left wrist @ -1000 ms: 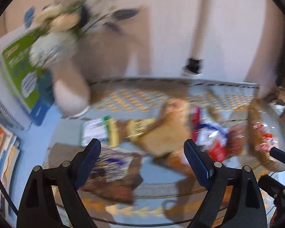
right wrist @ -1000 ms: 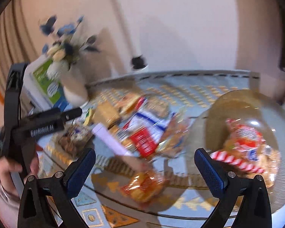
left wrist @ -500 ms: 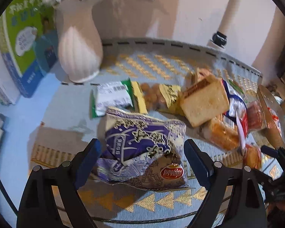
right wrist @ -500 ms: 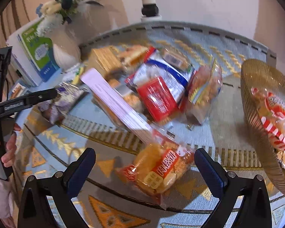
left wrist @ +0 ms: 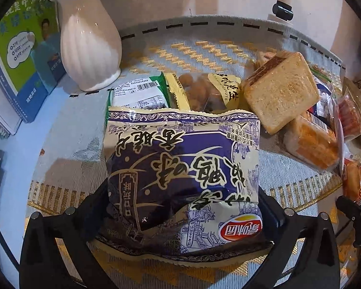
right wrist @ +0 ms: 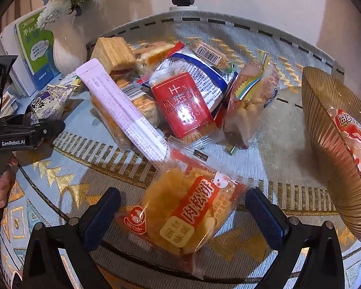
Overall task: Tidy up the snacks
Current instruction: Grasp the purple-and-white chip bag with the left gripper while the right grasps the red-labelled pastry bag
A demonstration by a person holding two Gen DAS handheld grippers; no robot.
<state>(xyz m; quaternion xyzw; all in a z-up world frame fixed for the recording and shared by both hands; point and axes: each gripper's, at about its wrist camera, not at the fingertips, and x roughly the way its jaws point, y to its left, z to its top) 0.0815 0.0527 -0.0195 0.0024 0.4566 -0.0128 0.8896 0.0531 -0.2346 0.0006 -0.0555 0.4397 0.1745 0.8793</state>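
A purple and cream chip bag [left wrist: 183,178] is seen lying flat on the patterned cloth [left wrist: 67,130] of the table, between the fingers of the left gripper [left wrist: 183,207]. The jaws of that gripper have just been opening and are spread to their widest, one on each side of the bag; whether the pads touch its sides cannot be told, since the bag hides them. Just behind the bag a green and white packet [left wrist: 139,94] and a yellow bag of nuts [left wrist: 204,91] are laid, and to their right a wrapped square of toast [left wrist: 279,94] is propped on other packets. A white ribbed vase [left wrist: 89,45] is stood at the cloth's far left, with a green and blue book [left wrist: 24,53] beside it. In the right wrist view an orange packet holding a round cake [right wrist: 180,214] is found between the fingers of the right gripper [right wrist: 183,214], whose jaws are wide apart and clear of the wrapper on both sides. Beyond it a pile is made up of a long pale pink stick pack [right wrist: 122,110], a red biscuit packet [right wrist: 183,103] and a clear bag of biscuits [right wrist: 250,101]. At the right an amber ribbed glass bowl [right wrist: 329,144] is placed, with a red and white packet [right wrist: 353,144] inside it.
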